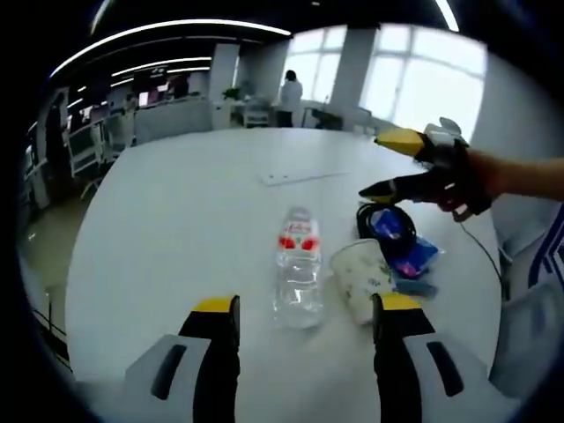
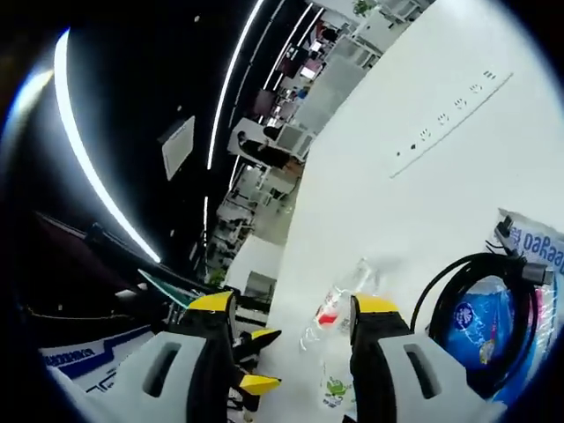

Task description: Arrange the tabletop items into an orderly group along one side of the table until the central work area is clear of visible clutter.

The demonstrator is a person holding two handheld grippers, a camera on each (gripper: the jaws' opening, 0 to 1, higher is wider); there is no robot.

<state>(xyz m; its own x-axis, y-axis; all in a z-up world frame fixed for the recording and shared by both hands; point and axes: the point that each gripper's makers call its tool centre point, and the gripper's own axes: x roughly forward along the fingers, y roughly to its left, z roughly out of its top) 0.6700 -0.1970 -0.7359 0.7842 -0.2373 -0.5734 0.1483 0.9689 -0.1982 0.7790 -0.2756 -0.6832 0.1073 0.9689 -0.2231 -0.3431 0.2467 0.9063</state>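
White table (image 1: 176, 220) is carrying a lying water bottle (image 1: 297, 269) at center, paper cup (image 1: 361, 280) touching at its 3 o'clock. Left gripper (image 1: 304, 322) and right gripper (image 1: 388, 163) are both hovering unclenched, grasping nothing.

open-plan office | white meeting table (image 1: 194, 211) | desk rows (image 1: 88, 141) | ceiling light strips (image 1: 167, 28) | large windows (image 1: 423, 79)

1. Daylight pours through the windows (image 1: 423, 79) beyond the table (image 1: 176, 229), blowing out white.
2. Ceiling light strips (image 2: 88, 159) smear into curved streaks.
3. Everything's soft, edges bending hard.
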